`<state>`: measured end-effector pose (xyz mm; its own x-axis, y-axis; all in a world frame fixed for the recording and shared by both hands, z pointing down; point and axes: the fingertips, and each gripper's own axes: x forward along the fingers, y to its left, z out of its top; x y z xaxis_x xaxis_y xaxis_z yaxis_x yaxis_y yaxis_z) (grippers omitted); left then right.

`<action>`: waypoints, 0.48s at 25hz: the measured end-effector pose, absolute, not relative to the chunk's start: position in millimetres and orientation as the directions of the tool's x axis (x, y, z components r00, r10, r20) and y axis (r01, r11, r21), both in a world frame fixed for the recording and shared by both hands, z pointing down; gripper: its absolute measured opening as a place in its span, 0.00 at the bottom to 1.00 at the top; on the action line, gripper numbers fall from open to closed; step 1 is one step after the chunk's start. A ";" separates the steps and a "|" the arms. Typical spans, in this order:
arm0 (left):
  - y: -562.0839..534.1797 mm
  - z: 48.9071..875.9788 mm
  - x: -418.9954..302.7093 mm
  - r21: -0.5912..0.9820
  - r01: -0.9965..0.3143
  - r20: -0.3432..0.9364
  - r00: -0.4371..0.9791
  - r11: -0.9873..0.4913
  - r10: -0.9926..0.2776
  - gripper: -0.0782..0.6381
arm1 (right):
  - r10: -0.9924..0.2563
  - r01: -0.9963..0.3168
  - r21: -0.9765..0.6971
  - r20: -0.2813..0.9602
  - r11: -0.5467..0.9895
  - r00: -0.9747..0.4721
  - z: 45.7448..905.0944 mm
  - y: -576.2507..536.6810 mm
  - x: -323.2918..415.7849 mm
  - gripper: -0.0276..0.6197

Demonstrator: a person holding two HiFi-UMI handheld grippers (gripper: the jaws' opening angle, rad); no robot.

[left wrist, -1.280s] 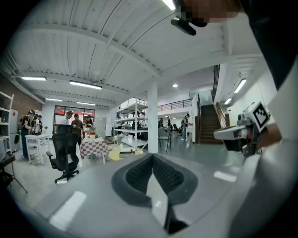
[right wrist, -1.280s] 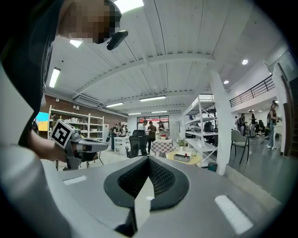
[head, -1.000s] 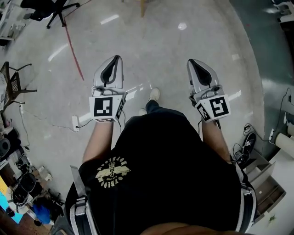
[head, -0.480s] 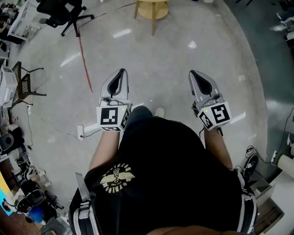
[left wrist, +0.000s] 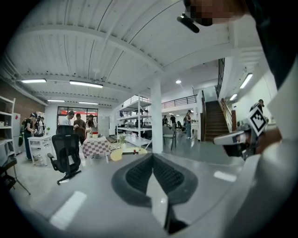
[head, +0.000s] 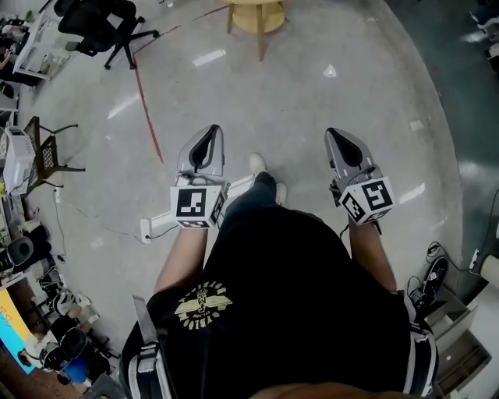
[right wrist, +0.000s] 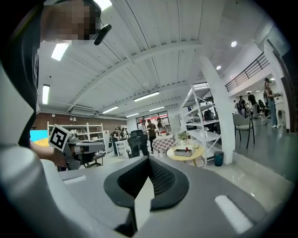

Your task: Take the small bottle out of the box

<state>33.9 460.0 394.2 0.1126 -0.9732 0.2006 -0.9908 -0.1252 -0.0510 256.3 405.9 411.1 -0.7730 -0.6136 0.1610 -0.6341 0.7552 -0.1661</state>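
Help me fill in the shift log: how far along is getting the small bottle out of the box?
Nothing looks done yet. In hand: the grey left gripper and grey right gripper are both shut and empty, held over the shiny grey floor. Ahead, a small grey box sits on a round pale-yellow table; the bottle is too small to make out. Left: reach the table and lift the bottle out.

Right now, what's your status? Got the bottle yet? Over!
Left gripper shut, empty. Right gripper shut, empty. Box far ahead on round table, bottle not made out. Office chair off to the left, way looks open.
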 end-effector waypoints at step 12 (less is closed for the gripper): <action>454.3 411.4 42.3 -0.001 -0.992 0.214 0.125 -0.128 -0.969 0.11 | -0.588 -0.621 -0.177 0.208 0.764 -0.782 424.7 407.1 258.6 0.05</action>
<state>42.3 454.3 411.4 0.1250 -0.9688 0.2141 -0.9918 -0.1281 -0.0009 258.6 407.1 424.7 -0.7820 -0.5877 0.2075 -0.6209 0.7637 -0.1769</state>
